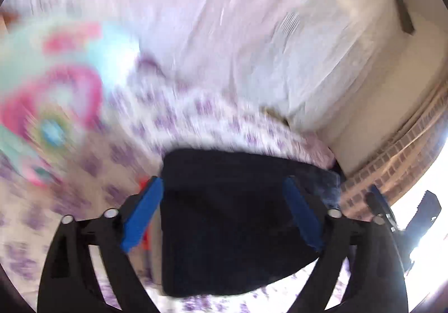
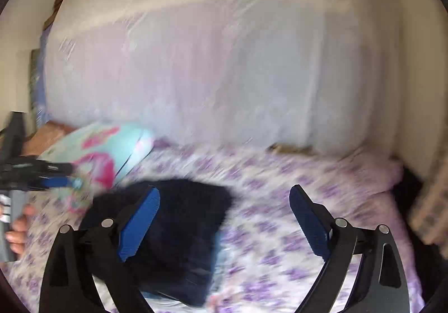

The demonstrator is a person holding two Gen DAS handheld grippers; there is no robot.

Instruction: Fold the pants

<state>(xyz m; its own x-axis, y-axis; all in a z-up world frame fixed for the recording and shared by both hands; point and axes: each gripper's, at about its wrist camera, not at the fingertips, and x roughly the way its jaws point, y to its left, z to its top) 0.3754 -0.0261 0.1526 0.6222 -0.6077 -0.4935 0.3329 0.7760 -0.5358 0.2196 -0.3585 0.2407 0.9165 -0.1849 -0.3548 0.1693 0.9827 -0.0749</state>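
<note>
The dark navy pants [image 1: 229, 223] lie folded in a compact bundle on the purple-flowered bedsheet [image 1: 84, 190]. In the left wrist view my left gripper [image 1: 224, 187] is open, its blue fingers standing wide on either side of the bundle, not closed on it. In the right wrist view the same bundle [image 2: 179, 240] lies low and left, under the left blue finger [image 2: 140, 226] of my right gripper [image 2: 224, 195], which is open and empty. The left gripper [image 2: 60, 174] also shows at the left edge there, held by a hand. Both views are motion-blurred.
A turquoise and pink patterned pillow [image 2: 98, 150] lies at the left of the bed; it also shows in the left wrist view [image 1: 50, 83]. A large white plastic-wrapped mattress [image 2: 210, 66] stands upright behind the bed. Cream wall [image 1: 392, 83] and a bright window are at the right.
</note>
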